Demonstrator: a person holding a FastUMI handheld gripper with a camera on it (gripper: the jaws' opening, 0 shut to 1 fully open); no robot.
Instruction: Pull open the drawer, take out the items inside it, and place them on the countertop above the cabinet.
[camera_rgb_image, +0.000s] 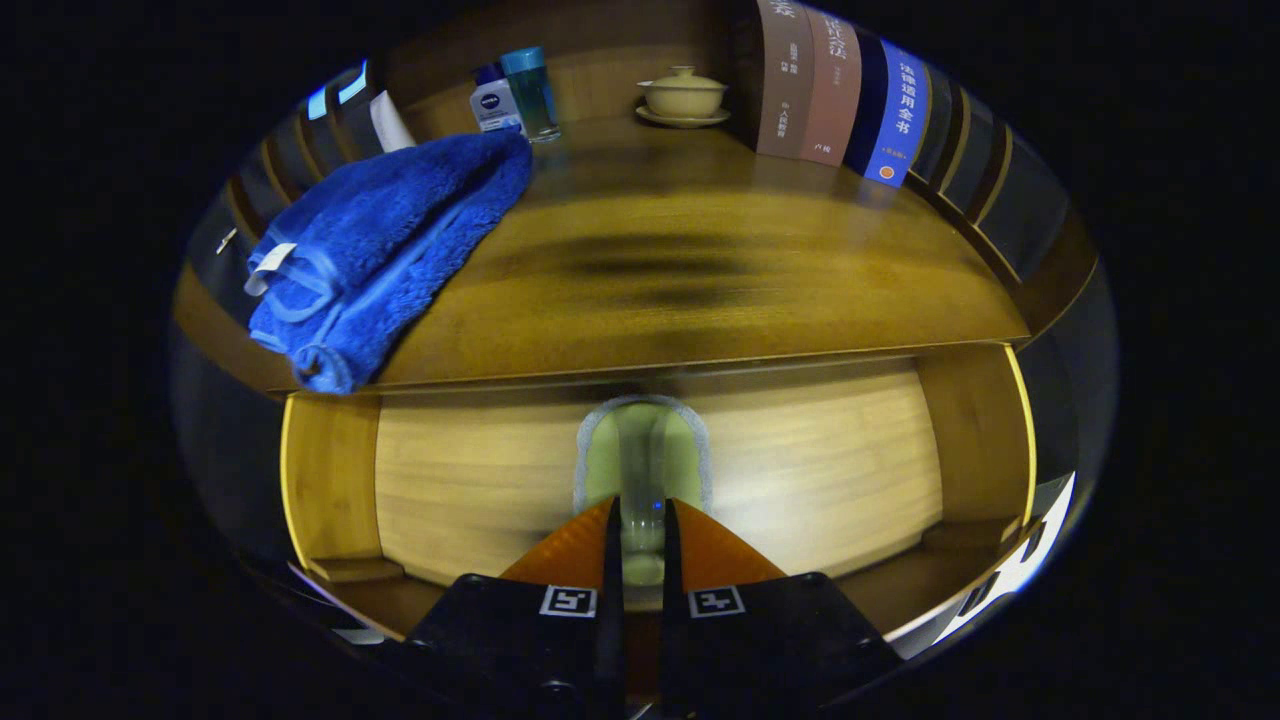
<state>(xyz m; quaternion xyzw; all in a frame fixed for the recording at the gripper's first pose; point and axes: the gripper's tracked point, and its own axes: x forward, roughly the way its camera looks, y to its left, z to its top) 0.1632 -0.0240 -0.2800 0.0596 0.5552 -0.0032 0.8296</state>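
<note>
Your gripper (640, 520) has its 2 fingers almost closed, pressing on a green brush (641, 455) by its clear handle, inside the open drawer (470, 480). Above it, on the countertop (700, 290), a blue towel (385, 240) lies at left. Far back stand 2 bottles (515, 95), a lidded cup (684, 95) and books (850, 90) at right.

Tool (640, 510): two wedge-shaped fingers, ridged pads, blocky housings each bearing square black-and-white marker.
</note>
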